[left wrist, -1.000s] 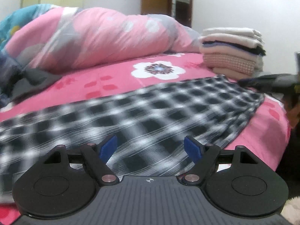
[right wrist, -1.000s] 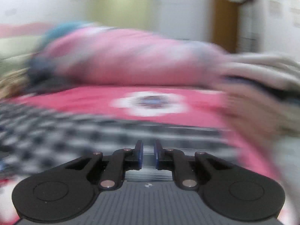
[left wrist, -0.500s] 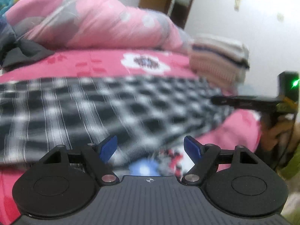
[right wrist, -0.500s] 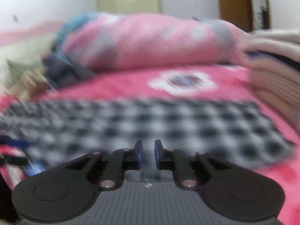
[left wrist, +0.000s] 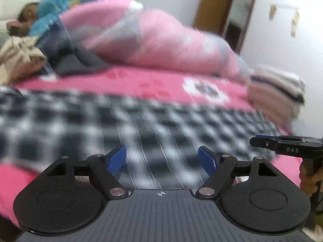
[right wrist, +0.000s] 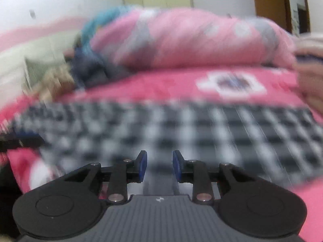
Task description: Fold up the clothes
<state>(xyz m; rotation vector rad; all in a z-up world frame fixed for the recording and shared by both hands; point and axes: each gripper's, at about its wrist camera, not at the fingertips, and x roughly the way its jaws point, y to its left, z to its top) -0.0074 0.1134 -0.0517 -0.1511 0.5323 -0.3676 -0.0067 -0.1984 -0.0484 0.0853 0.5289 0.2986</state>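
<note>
A black-and-white checked garment (left wrist: 141, 125) lies spread flat across the pink bedsheet (left wrist: 141, 82), blurred by motion in both views. My left gripper (left wrist: 161, 159) hovers at the garment's near edge, open wide, with nothing between its blue pads (left wrist: 116, 159). My right gripper (right wrist: 159, 166) sits over the near edge of the same garment (right wrist: 181, 129). Its jaws are opening with a narrow gap, and no cloth is pinched between them. In the left wrist view the right gripper (left wrist: 282, 147) shows at the right, held by a hand (left wrist: 308, 179).
A rolled pink quilt (left wrist: 151, 36) fills the back of the bed. A stack of folded clothes (left wrist: 276, 94) stands at the right end. A loose beige garment (left wrist: 18, 58) is heaped at the far left. A brown door (left wrist: 222, 16) is behind.
The right gripper's jaws have gone from nearly shut to a small gap. Both cameras have swung sideways along the garment's near edge. The left gripper has stayed open.
</note>
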